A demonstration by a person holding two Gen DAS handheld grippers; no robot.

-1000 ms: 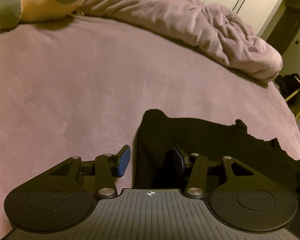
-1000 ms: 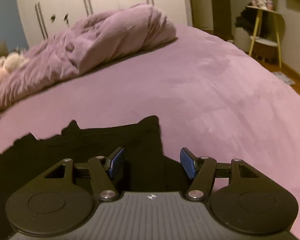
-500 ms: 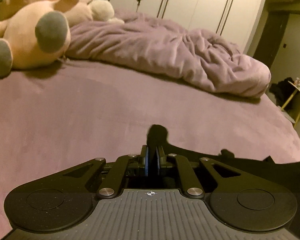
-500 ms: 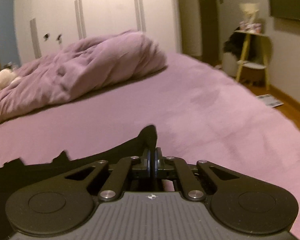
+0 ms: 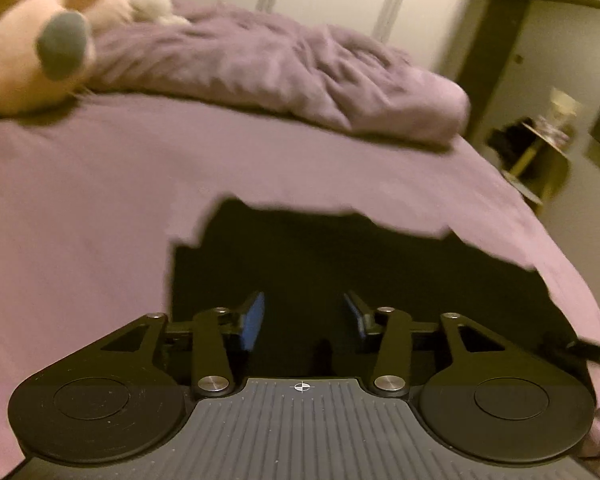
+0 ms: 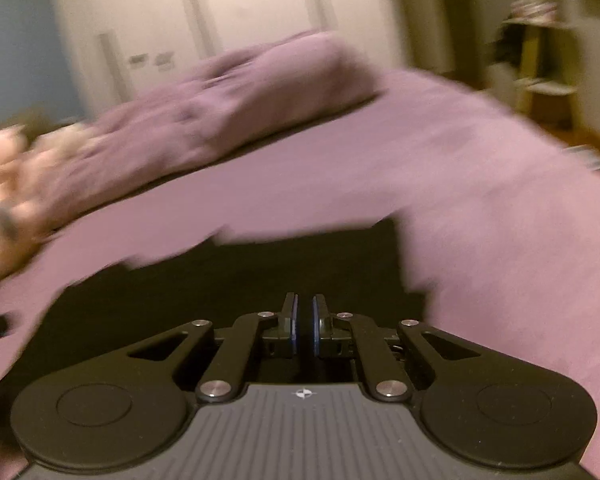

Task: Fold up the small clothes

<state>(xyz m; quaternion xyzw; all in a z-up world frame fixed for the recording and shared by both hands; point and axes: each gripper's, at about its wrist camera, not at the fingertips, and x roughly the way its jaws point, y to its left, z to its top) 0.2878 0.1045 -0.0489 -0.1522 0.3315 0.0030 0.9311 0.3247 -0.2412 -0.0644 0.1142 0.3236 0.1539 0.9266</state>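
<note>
A black garment [image 5: 340, 260] lies flat on the purple bed [image 5: 100, 200], its far edge ragged in the blur. My left gripper [image 5: 304, 304] hovers over its near left part. Its jaws are opening, and between the blue pads [image 5: 254, 316] there is only the cloth lying below. In the right wrist view the same garment [image 6: 220, 280] spreads left under my right gripper [image 6: 304, 304]. Its jaws stand a narrow slit apart and are opening, with no cloth seen clamped between them. The garment's far right corner [image 6: 384, 232] lies well beyond those fingertips.
A crumpled purple duvet [image 5: 280, 72] runs across the back of the bed, with a pink plush toy [image 5: 40, 48] at the far left. A yellow side table [image 5: 540, 152] stands off the bed's right side, and wardrobe doors [image 6: 220, 20] stand behind.
A second ago both grippers stood open at the garment's corners; half a second ago both were shut on them. Now both have moved forward, the left has opened and the garment lies flat.
</note>
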